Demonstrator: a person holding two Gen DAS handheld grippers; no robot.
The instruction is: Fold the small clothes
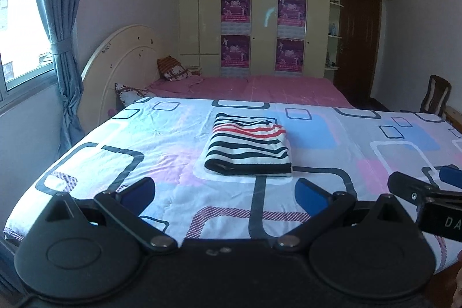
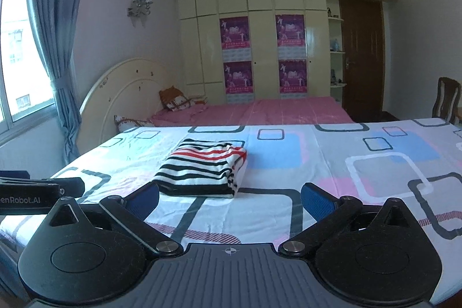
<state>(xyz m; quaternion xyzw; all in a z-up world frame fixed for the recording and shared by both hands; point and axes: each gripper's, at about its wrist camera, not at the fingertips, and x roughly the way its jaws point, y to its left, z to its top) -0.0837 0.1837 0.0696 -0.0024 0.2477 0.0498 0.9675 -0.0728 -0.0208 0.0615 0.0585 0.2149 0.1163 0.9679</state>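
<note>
A small striped garment (image 1: 249, 146), white with black and red stripes, lies folded into a neat rectangle on the patterned bed sheet (image 1: 144, 140). It also shows in the right wrist view (image 2: 203, 169). My left gripper (image 1: 225, 194) is open and empty, held back from the garment's near edge. My right gripper (image 2: 229, 199) is open and empty, near the garment's front right corner. The right gripper shows at the right edge of the left wrist view (image 1: 424, 186). The left gripper shows at the left edge of the right wrist view (image 2: 40, 192).
The sheet (image 2: 361, 163) has blue, pink and grey squares. Behind it are a pink bed (image 1: 260, 88) with pillows (image 1: 173, 70), a cream headboard (image 1: 121, 62), a wardrobe (image 1: 260, 19), a brown door (image 1: 358, 42) and a chair (image 1: 436, 98). A curtained window (image 1: 23, 19) is at left.
</note>
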